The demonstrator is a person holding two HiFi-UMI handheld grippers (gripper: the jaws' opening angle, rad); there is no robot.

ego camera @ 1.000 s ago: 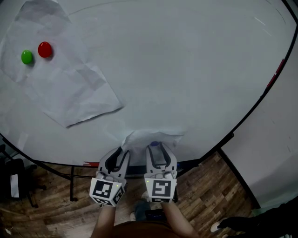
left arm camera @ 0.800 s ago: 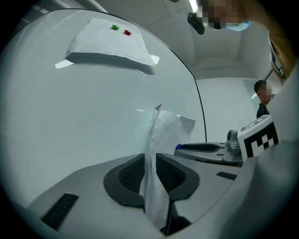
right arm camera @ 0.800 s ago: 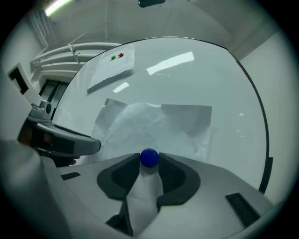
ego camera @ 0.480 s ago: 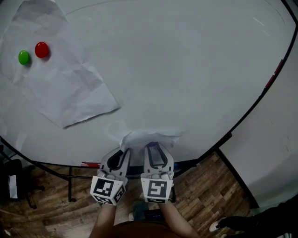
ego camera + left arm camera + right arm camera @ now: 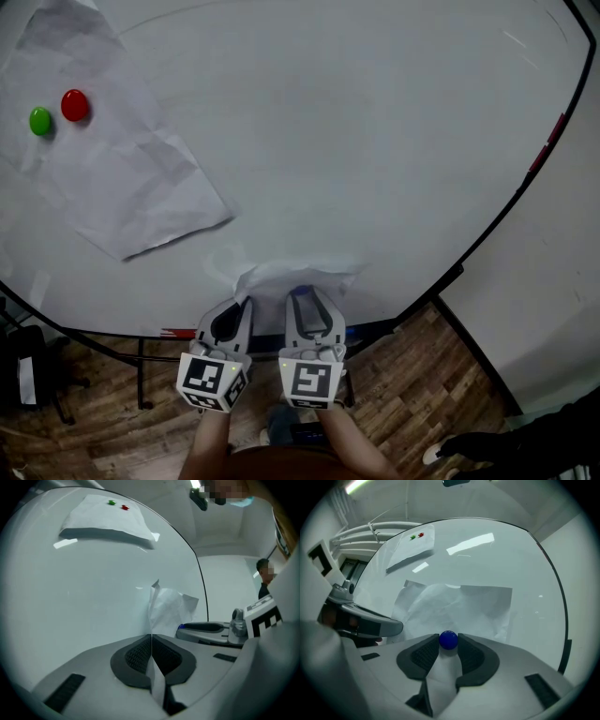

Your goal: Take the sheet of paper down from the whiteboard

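Note:
A crumpled white sheet (image 5: pixel 292 276) hangs low on the whiteboard (image 5: pixel 375 141), just ahead of both grippers. My left gripper (image 5: pixel 240 306) is shut on the sheet's left edge. In the left gripper view the paper (image 5: pixel 168 609) runs thin between the closed pads of the left gripper (image 5: pixel 151 637). My right gripper (image 5: pixel 448 641) has a blue magnet (image 5: pixel 448 640) between its fingertips, against the sheet (image 5: pixel 459 604). Its jaws are opening slightly, both pads still touching the magnet. The head view shows the right gripper (image 5: pixel 306 296) level, beside the left one.
A second creased sheet (image 5: pixel 122 178) is pinned at the upper left by a green magnet (image 5: pixel 39 120) and a red magnet (image 5: pixel 74 104). The board's black frame (image 5: pixel 506 216) runs along its lower right. Wooden floor (image 5: pixel 412 375) lies below. A person (image 5: pixel 265 578) stands far right.
The left gripper's jaws have come together on the sheet's left edge. Both hands have stayed almost where they were, and the view has drifted slightly.

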